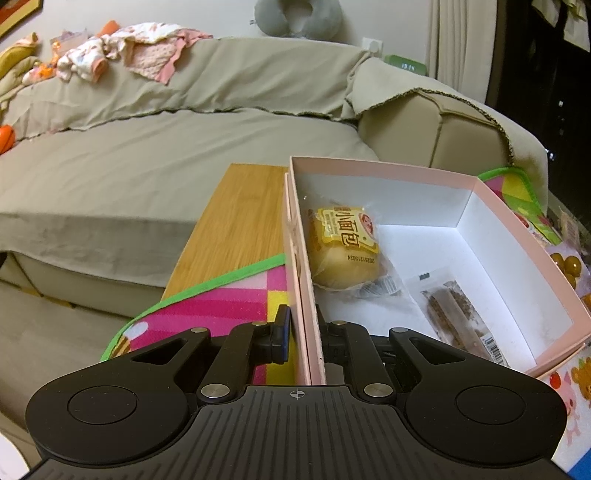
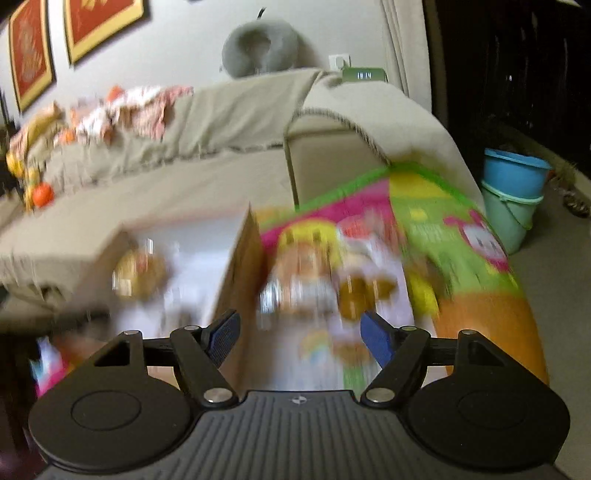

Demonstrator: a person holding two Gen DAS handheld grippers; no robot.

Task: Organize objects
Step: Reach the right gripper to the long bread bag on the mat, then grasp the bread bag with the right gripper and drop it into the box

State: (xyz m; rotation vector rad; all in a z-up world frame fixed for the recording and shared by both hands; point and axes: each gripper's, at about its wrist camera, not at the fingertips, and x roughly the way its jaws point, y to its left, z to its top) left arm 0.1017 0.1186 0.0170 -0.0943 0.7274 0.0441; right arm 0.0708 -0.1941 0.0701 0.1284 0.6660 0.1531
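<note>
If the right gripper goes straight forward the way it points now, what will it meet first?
Probably the snack packets lying on the colourful play mat, just right of the pink box. The right gripper has open jaws with nothing between them. The picture is blurred, so depth is uncertain.

A beige-covered sofa [image 1: 155, 147] carries a heap of pink baby clothes [image 1: 122, 48] along its backrest. Above it sits a grey neck pillow [image 2: 264, 48] (beside a green digital clock [image 2: 364, 75]). Two stacked buckets [image 2: 513, 192] stand on the floor.

Likely home living room: covered sofa [image 1: 147, 147], neck pillow [image 1: 297, 16], play mat [image 2: 424, 221].
</note>
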